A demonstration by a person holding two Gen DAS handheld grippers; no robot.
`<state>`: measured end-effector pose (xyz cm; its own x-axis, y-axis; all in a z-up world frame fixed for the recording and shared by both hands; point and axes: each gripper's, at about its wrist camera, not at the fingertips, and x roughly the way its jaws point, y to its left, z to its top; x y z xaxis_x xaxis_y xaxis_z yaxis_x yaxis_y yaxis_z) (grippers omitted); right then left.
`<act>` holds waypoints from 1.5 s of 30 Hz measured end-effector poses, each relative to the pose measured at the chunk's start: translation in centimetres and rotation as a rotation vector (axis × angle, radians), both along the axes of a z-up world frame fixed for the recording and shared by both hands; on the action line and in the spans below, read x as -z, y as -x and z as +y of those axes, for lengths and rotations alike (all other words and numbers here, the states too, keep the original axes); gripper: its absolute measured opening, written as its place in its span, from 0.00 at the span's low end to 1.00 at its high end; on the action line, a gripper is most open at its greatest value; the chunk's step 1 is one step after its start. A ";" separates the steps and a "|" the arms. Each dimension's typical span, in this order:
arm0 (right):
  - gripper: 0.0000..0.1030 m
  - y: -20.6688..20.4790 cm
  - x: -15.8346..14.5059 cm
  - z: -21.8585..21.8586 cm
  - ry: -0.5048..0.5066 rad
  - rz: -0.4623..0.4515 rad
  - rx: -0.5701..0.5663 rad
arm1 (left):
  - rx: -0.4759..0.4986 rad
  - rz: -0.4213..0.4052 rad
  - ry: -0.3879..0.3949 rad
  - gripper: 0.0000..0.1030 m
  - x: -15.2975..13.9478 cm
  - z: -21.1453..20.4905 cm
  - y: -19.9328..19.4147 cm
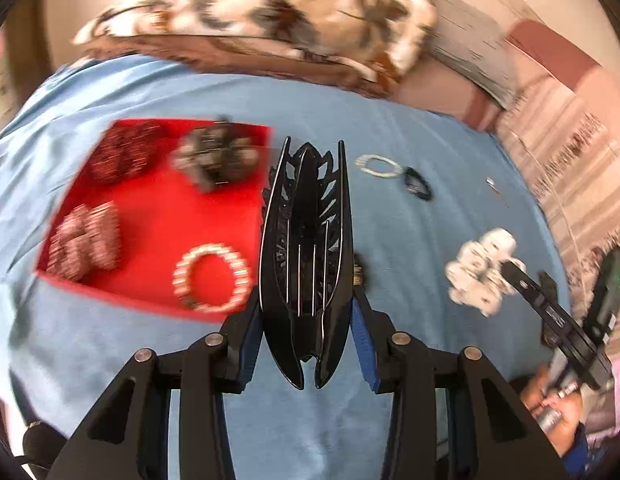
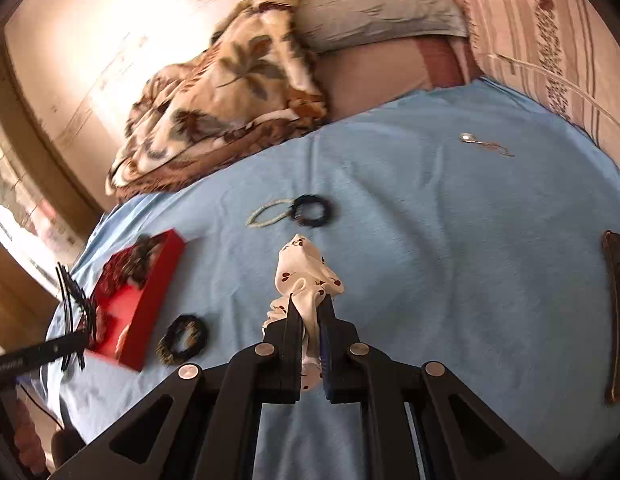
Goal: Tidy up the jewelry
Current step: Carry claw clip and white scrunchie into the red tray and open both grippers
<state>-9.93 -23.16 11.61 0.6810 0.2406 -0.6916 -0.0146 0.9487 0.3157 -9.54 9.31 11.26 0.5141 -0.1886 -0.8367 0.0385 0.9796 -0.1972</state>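
My left gripper [image 1: 308,296] is shut on a black claw hair clip [image 1: 306,220], which stands upright between the blue pads just right of the red tray [image 1: 158,216]. The tray holds several scrunchies and a pearl bracelet [image 1: 212,278]. My right gripper [image 2: 310,300] is shut on a white cherry-print scrunchie [image 2: 306,272], lifted over the blue sheet [image 2: 430,240]. The left wrist view shows that scrunchie [image 1: 480,276] at the right. The clip [image 2: 74,300] appears at the far left of the right wrist view, beside the tray [image 2: 150,300].
On the sheet lie a black-and-gold scrunchie [image 2: 182,338], a white bead bracelet [image 2: 268,212], a dark bracelet [image 2: 312,210] and a silver necklace [image 2: 482,142]. A patterned blanket [image 2: 230,92] and a pillow [image 2: 378,4] lie beyond. A dark flat object [image 2: 618,320] sits at the right edge.
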 end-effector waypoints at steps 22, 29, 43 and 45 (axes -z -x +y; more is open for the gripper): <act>0.08 -2.1 -5.5 16.8 0.038 -0.016 -0.320 | -0.311 -0.039 0.145 0.39 -0.8 16.8 2.2; 0.08 -4.8 -4.9 22.9 0.062 0.010 -0.404 | -0.259 -0.054 0.158 0.39 0.3 17.7 -2.4; 0.09 -15.0 -1.9 31.9 0.036 0.075 -0.427 | -0.230 0.046 0.125 0.39 5.9 19.9 -10.0; 0.09 -16.4 -0.8 33.1 0.046 0.095 -0.434 | -0.203 0.054 0.118 0.39 6.4 19.7 -10.1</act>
